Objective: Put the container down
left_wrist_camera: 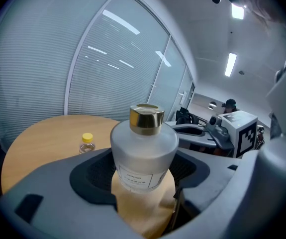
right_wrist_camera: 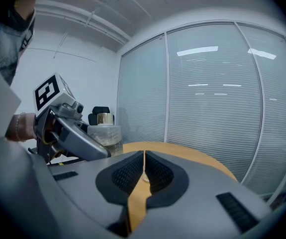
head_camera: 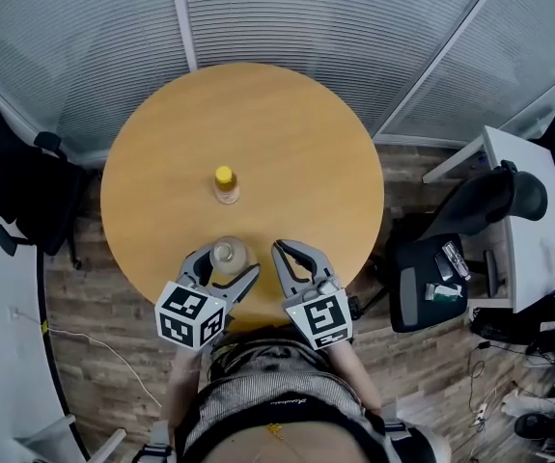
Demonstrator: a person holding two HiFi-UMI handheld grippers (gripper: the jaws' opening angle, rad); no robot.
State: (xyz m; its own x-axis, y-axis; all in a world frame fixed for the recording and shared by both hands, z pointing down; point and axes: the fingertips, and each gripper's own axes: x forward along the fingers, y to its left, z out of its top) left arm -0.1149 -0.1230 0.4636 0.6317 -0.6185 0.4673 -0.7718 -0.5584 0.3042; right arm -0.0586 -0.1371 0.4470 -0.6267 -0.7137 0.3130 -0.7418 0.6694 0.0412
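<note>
The dark ribbed pads (left_wrist_camera: 95,176) of the left gripper (head_camera: 227,260) are closed on both sides of the frosted glass bottle (left_wrist_camera: 143,153). This is the container: round-shouldered, smooth and matte, with a shiny gold cap and a small paper label. It stands upright over the near edge of the round wooden table (head_camera: 287,133). I cannot tell if its base already touches the wood.

I judge that the putting-down is in hand. The next move calls for lowering it straight, then letting the jaws part without pushing the heavy-looking glass.

The right gripper (right_wrist_camera: 143,158) has its jaws together, with nothing between them. Farther off, near the table's centre, stands a small clear bottle with a yellow cap (head_camera: 225,185).
</note>
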